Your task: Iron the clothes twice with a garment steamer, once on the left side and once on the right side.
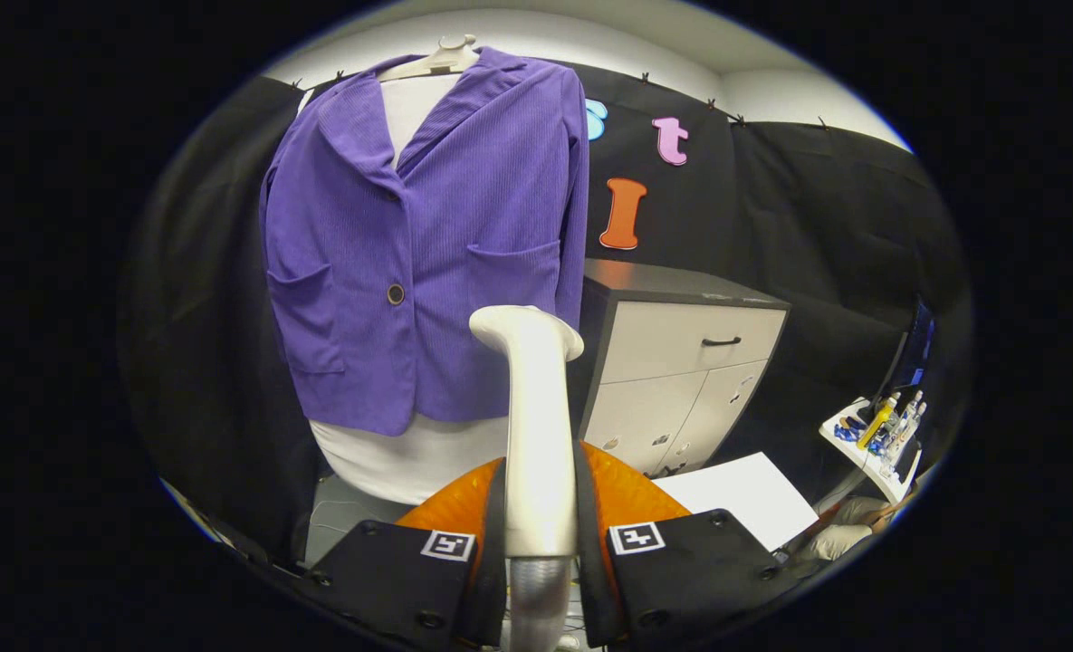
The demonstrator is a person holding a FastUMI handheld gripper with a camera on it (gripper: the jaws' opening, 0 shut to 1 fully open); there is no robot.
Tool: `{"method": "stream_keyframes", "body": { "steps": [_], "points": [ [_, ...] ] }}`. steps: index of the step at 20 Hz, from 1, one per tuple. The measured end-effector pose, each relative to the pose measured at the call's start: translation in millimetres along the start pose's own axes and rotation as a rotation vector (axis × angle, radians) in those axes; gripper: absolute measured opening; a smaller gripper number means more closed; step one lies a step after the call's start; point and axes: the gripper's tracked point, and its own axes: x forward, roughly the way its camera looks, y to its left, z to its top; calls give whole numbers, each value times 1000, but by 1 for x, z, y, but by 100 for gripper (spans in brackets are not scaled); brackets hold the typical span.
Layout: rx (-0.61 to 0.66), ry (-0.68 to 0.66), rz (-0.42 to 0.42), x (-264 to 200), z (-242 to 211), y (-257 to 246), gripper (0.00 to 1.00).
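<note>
The gripper [541, 543] has its two fingers pressed against either side of the garment steamer [534, 426], pinching its pale handle low in the centre of the frame, so that the steamer head stands upright beyond the fingertips and faces the clothes. The purple jacket [427, 244] hangs in the upper left of the frame on a hanger [441, 59] over a white form, its front spread flat (a sensible way to offer both sides to steam). The steamer head sits before the jacket's lower hem, near the pocket on the frame's right half; whether it touches the cloth cannot be told. A grey cabinet [681, 362] stands just beside the jacket to the right, limiting sideways room there, while the space left of the jacket looks open against the dark wall.
</note>
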Motion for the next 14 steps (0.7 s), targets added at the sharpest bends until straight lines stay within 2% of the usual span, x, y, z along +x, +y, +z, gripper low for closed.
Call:
{"method": "stream_keyframes", "body": {
  "steps": [7,14],
  "points": [
    [53,-127,-22,-24,84,-9,41],
    [89,-256,3,-54,163,7,40]
  ]
}}
